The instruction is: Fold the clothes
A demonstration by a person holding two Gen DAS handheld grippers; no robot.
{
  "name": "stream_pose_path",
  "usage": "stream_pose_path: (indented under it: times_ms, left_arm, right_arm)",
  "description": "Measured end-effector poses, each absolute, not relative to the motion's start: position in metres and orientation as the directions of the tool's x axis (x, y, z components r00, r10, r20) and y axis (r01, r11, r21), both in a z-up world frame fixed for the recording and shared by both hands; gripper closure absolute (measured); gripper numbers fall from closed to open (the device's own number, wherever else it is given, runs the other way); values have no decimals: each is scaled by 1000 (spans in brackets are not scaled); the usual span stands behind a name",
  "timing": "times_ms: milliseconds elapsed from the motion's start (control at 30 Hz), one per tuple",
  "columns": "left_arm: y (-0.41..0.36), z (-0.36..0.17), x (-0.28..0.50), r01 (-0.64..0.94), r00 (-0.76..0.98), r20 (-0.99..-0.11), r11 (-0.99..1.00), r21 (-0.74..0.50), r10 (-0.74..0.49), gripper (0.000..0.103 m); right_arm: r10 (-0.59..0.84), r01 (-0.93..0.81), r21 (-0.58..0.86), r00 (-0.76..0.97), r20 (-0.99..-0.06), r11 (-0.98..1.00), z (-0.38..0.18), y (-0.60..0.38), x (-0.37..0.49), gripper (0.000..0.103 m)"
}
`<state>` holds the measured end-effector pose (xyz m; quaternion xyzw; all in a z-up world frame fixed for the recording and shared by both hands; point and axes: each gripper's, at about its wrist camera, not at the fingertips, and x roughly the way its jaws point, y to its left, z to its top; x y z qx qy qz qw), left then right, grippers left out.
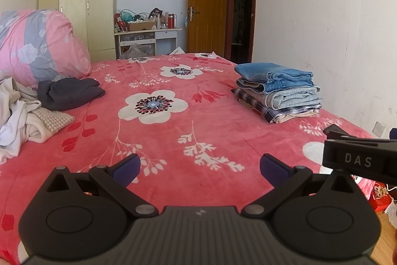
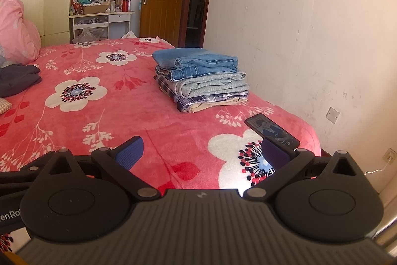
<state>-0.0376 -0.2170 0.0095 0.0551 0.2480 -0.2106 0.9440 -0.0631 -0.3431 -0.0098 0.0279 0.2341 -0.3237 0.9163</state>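
Two empty claws hover over the bed between garments: one stack is folded, one heap is still waiting.

Largest first, the bed with its red floral fleece blanket (image 1: 198,131) carries a loose heap of white and cream unfolded clothes (image 1: 22,116) at its left edge, a crumpled dark grey garment (image 1: 69,92) just beside that, and a neat stack of folded blue denim and plaid clothes (image 1: 278,91) near the right edge; a black smartphone (image 2: 271,131) lies at the near right corner. The left claw (image 1: 199,169) and right claw (image 2: 202,153) both gape wide, holding nothing. I judge the next move is reaching left to pinch the grey garment and drag it to the bare middle.
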Motion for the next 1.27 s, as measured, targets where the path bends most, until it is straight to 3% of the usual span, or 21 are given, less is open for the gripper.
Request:
stream_pose_path:
  times_ms: [1267]
  left_arm:
    - [-213,8,-38,414,789,-496,910,-5,-361,0]
  right_arm:
    - [-577,604,-100,680,-453,791,-10,-342,-61,1]
